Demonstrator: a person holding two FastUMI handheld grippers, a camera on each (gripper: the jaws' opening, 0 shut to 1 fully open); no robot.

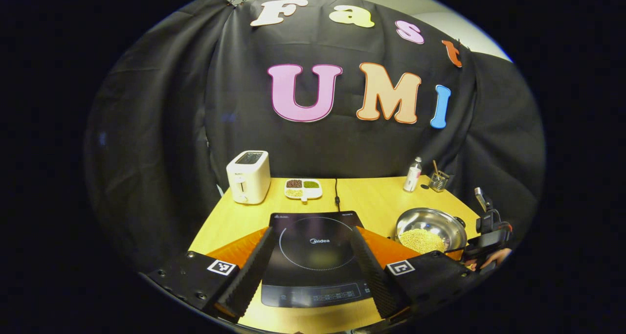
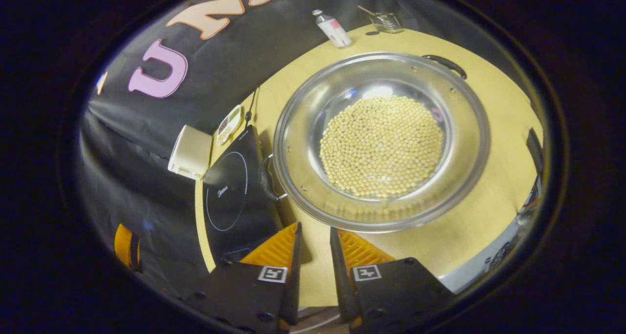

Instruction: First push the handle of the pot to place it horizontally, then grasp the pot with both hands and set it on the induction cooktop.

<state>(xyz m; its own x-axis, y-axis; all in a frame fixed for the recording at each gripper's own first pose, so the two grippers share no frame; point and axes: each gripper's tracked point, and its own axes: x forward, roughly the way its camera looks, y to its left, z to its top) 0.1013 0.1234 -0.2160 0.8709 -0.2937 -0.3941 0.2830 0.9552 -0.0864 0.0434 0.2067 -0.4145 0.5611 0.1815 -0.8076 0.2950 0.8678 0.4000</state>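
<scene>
A steel pot (image 1: 430,229) half full of yellow beans stands on the wooden table, right of the black induction cooktop (image 1: 313,256). My left gripper (image 1: 310,270) hangs above the cooktop's near half, wide open and holding nothing. In the right gripper view the pot (image 2: 381,138) lies just ahead. One black handle (image 2: 266,177) points at the cooktop (image 2: 230,197), the other handle (image 2: 445,62) sits on the far rim. My right gripper (image 2: 315,226) hovers just short of the pot's near rim, with a narrow gap between its fingers and nothing in it. A hand holds the right gripper (image 1: 489,236) beside the pot.
A white toaster (image 1: 248,176) and a sectioned dish of grains (image 1: 303,188) stand behind the cooktop. A small bottle (image 1: 413,174) and a wire holder (image 1: 438,180) sit at the back right. The cooktop's cord (image 1: 336,194) runs to the back edge of the table.
</scene>
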